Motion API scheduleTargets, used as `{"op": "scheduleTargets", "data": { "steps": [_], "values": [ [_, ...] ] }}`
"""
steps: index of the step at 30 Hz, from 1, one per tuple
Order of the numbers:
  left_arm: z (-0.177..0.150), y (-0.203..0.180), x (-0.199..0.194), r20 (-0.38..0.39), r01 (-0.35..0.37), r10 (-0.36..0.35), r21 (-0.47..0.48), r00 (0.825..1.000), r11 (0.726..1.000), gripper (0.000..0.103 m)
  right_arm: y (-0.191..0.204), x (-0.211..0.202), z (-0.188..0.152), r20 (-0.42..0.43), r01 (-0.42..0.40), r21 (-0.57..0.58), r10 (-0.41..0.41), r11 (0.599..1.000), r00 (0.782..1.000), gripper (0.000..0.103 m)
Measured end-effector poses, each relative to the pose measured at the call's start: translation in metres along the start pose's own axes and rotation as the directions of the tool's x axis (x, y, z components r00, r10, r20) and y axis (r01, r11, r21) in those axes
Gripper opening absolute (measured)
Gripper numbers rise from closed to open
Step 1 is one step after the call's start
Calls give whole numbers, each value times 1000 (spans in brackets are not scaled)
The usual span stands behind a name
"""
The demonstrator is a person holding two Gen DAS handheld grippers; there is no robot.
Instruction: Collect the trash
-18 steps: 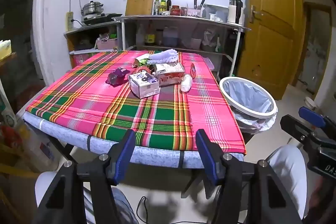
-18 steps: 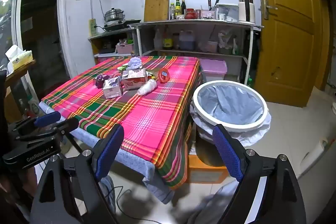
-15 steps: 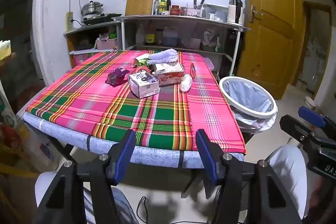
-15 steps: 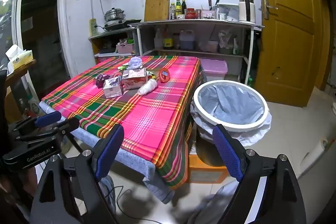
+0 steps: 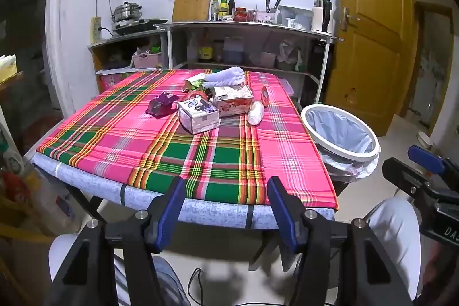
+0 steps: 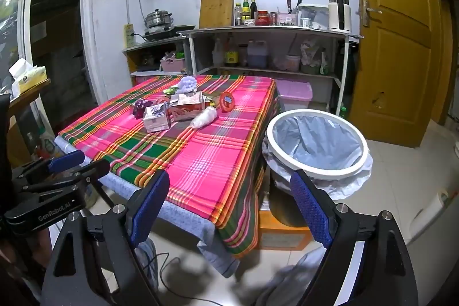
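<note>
Trash lies in a cluster on the plaid-covered table (image 5: 120, 134): a small white box (image 5: 198, 115), a larger red-and-white carton (image 5: 233, 100), a clear plastic wad (image 5: 255, 112), a purple wrapper (image 5: 161, 103), a round red lid (image 5: 264, 96) and a pale purple cloth-like bundle (image 5: 226, 75). A white-rimmed bin with a blue liner (image 5: 341, 132) stands right of the table; it also shows in the right wrist view (image 6: 315, 145). My left gripper (image 5: 225, 185) is open and empty before the table's near edge. My right gripper (image 6: 229, 182) is open and empty, near the table's corner and the bin.
A metal shelf unit (image 5: 246, 48) with bottles, a kettle and a cutting board stands behind the table. A wooden door (image 5: 370, 27) is at the right. A pink storage box (image 6: 294, 93) sits on the floor behind the bin. A cable (image 6: 169, 257) lies on the tiled floor.
</note>
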State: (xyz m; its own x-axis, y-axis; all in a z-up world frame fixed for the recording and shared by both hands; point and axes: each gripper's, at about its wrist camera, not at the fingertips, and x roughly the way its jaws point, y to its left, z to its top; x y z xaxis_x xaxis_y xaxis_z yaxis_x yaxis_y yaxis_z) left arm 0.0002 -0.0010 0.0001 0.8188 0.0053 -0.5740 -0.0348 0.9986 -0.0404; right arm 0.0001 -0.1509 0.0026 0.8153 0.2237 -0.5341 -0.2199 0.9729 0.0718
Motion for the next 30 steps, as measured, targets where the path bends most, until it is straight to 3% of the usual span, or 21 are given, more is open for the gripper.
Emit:
{"op": "scheduleTargets", "data": {
  "steps": [30],
  "values": [
    [-1,6,1,4,-3,3,1,1000,1000,59,3,0,0,2,0,-4,0,1000,1000,87]
  ]
}}
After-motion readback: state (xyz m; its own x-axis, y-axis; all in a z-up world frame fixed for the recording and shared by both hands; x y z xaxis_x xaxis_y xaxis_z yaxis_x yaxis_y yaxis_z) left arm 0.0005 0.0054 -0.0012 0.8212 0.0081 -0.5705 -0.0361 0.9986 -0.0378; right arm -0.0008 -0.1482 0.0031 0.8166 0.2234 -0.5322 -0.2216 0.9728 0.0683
